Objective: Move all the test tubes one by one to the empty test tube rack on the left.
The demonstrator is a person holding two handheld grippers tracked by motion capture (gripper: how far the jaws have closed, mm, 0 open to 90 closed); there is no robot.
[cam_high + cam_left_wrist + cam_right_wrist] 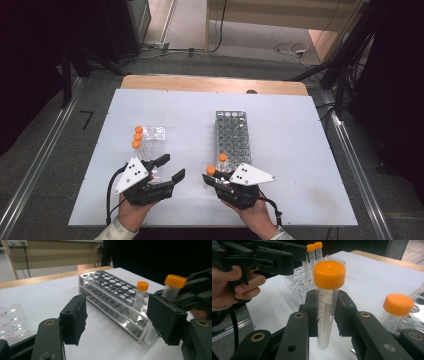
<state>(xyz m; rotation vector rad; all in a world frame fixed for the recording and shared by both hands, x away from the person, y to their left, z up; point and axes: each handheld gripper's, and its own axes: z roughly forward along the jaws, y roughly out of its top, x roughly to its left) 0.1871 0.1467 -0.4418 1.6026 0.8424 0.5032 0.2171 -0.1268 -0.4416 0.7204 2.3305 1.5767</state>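
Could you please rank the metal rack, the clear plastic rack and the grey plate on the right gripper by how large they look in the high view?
1. Metal rack, clearly largest.
2. Grey plate on the right gripper.
3. Clear plastic rack, though it is close to the plate in apparent size and the left gripper's plate covers part of it, so this order is unsure.

A lab-style test bench: a white table (300, 150) carries a metal test-tube rack (232, 137), a clear plastic rack (152, 140) and orange-capped centrifuge tubes (136, 137), with cables (295, 50) trailing across the grey floor.
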